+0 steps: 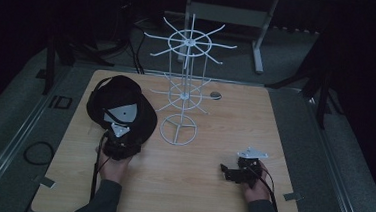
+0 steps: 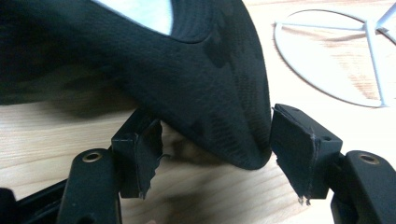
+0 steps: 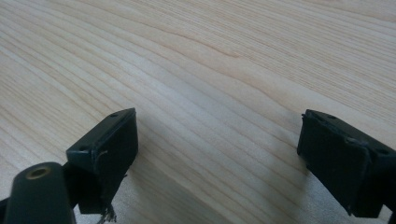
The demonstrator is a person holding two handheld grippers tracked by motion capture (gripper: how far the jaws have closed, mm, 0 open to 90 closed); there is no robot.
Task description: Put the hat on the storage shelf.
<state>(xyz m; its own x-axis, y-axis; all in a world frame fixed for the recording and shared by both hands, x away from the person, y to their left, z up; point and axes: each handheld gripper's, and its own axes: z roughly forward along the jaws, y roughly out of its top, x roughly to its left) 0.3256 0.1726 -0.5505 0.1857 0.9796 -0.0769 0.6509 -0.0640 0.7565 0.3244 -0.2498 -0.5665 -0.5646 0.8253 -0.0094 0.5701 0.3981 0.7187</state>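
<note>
The room is dim, its far side almost black. A light wood table (image 1: 210, 188) with rounded corners sits on a grey floor (image 1: 9, 118), where a black cable loop (image 1: 38, 152) lies to the left. Beyond it stands a pale desk frame (image 1: 259, 38), with dark stand legs (image 1: 322, 95) on either side.

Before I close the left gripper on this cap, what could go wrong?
The cap's brim edge sits off-centre between the open jaws of the left gripper, near one pad, so the grip may catch little fabric and slip. The wire rack stands close beside the cap; lifting could snag a prong and tip it.
</note>
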